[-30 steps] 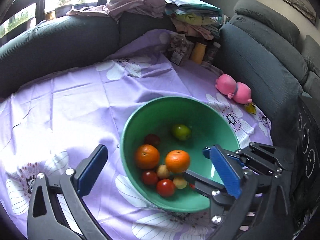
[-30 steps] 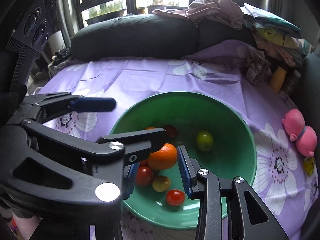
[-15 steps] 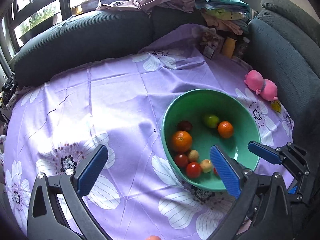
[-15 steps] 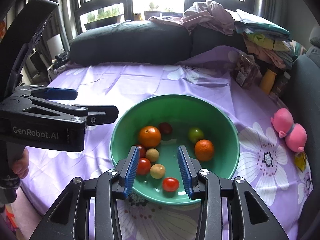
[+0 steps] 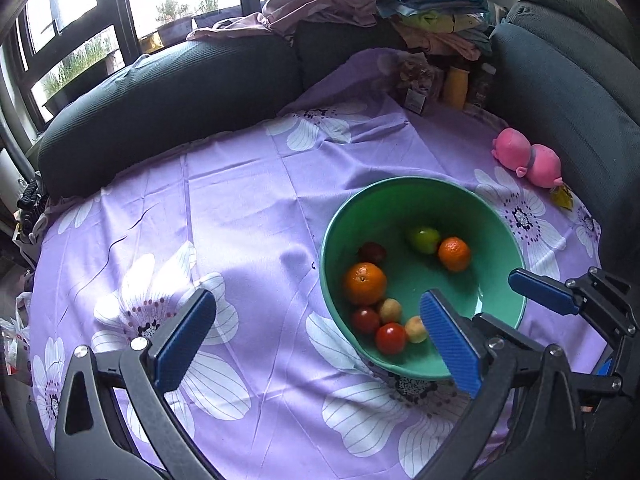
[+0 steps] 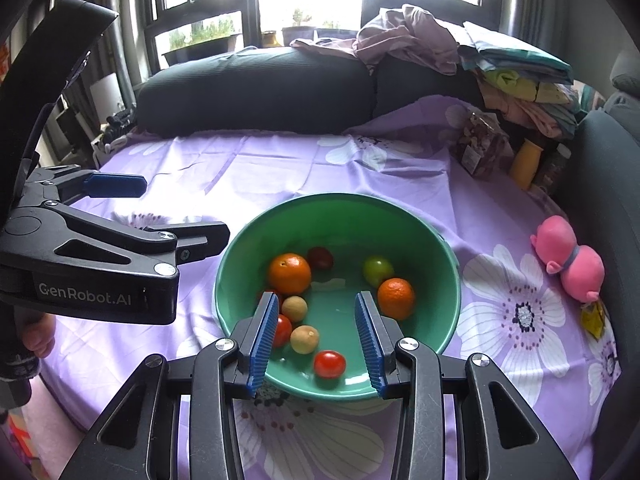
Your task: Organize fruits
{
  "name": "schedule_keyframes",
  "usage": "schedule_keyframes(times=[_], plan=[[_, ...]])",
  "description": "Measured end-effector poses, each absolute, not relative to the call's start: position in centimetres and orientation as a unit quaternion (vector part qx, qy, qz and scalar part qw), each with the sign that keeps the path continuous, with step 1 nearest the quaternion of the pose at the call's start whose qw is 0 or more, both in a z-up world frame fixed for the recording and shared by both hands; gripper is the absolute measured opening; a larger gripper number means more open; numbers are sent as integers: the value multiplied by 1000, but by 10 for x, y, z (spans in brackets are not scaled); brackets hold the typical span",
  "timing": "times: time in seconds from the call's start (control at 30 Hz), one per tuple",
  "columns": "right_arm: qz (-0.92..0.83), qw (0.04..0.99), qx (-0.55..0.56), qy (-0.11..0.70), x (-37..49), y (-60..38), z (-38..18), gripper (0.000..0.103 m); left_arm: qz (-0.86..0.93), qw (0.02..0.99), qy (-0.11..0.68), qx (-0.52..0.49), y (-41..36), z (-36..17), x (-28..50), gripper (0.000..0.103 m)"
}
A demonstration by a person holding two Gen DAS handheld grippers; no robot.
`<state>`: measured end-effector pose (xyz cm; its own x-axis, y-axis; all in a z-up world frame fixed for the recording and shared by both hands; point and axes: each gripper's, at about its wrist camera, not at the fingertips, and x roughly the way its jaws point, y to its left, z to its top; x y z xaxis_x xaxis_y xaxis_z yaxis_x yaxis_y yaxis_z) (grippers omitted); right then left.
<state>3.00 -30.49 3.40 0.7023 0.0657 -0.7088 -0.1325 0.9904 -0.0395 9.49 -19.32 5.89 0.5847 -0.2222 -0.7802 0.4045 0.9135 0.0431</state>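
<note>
Both grippers have pulled back from the green bowl [image 6: 448,248] since a second ago, and the smaller orange [image 6: 396,298] that the right gripper [image 6: 316,338] was clamping then now sits loose in the bowl next to the green fruit [image 6: 378,271]. Right gripper is hanging over the near rim with its blue pads spread apart, gripping nothing. Left gripper [image 5: 316,342] is wide open too, off to the left of the bowl above the purple flowered cloth [image 5: 240,208]. Bowl contents: bigger orange [image 6: 289,273] on the left side, a dark red fruit [image 6: 321,258] behind it, two small tan fruits [image 6: 295,308] and a couple of red tomatoes [image 6: 329,364] toward the front. Pink plush toy [image 6: 568,260] is lying on the cloth well off to the right, by the dark sofa [image 6: 256,88].
</note>
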Motion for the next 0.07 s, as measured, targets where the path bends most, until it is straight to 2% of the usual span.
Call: schedule_keyframes(times=[0.07], plan=[[53, 921, -43, 383, 30, -305, 34, 40, -180, 881, 423, 112, -196, 58, 96, 102]])
